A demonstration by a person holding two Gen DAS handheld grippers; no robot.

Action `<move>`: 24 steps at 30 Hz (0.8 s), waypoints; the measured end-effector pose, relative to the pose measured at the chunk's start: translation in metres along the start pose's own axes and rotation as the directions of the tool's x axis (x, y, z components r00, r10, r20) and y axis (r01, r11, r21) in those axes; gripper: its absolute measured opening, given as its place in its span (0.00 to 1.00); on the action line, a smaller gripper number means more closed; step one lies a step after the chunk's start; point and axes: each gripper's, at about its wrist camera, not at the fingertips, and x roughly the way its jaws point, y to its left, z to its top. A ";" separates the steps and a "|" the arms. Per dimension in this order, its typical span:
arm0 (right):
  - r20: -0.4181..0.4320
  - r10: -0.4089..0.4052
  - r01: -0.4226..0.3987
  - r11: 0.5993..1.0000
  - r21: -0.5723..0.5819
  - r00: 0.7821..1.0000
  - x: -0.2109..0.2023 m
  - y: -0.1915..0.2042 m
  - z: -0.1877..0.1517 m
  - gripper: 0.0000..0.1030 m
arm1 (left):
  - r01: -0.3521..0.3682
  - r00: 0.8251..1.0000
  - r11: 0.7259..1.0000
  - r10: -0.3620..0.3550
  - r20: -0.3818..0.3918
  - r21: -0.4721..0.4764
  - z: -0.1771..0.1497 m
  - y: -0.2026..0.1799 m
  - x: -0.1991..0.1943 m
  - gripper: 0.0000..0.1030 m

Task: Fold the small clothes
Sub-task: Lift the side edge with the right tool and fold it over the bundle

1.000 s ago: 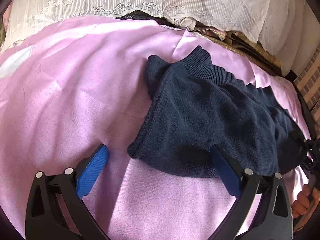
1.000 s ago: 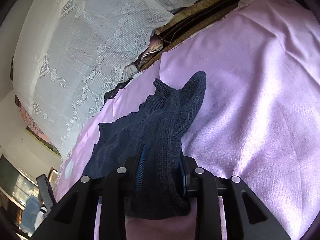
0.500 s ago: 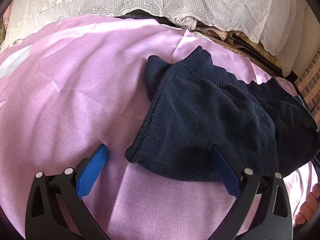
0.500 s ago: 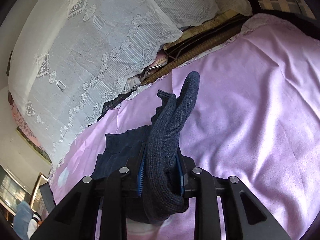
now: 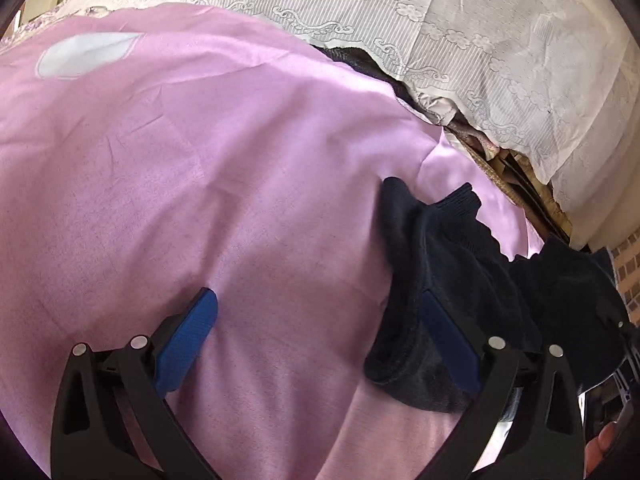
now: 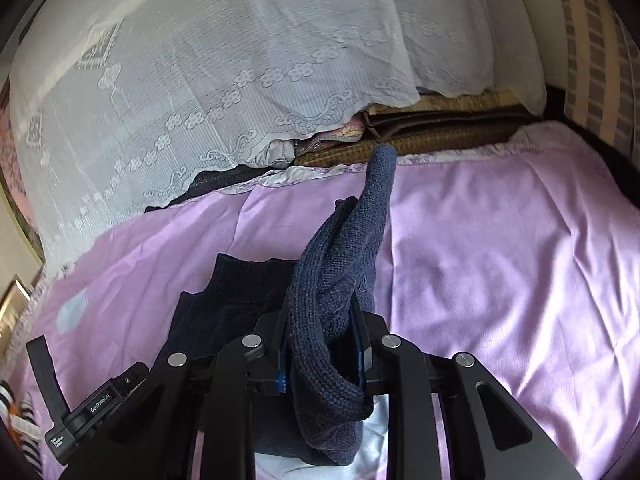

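A dark navy knitted sweater [image 5: 440, 264] lies bunched on the pink bedsheet [image 5: 200, 200], at the right of the left wrist view. My left gripper [image 5: 316, 294] stands open and wide. Its right blue pad [image 5: 444, 336] lies against the sweater's near edge, while its left pad [image 5: 188, 332] rests over bare sheet. In the right wrist view my right gripper [image 6: 324, 312] is shut on a thick fold of the sweater [image 6: 348, 240]. The fold rises from the jaws to a narrow tip, and the rest [image 6: 240, 292] lies lower left.
A white lace cover [image 6: 200, 80] drapes over piled bedding behind the sheet, above a brown woven mat [image 6: 420, 136]. A brick wall [image 5: 628, 272] shows at far right. A person's fingers [image 5: 600, 440] appear at the bottom right corner.
The right gripper has risen and rolled, lifting its fold of sweater upright. In the left wrist view the sweater has been drawn right and gathered narrow, and the left gripper has shifted sideways.
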 end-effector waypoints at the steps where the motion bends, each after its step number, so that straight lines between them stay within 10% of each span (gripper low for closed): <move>1: 0.001 -0.005 0.005 1.000 -0.016 1.000 0.000 0.010 0.001 0.23 | -0.013 1.000 1.000 0.013 0.000 0.019 0.000 -0.003 0.001 0.95; 24: -0.117 0.020 -0.055 0.953 -0.298 0.993 0.054 0.184 -0.045 0.21 | -0.051 0.998 0.997 0.053 -0.034 0.053 -0.003 -0.002 0.008 0.96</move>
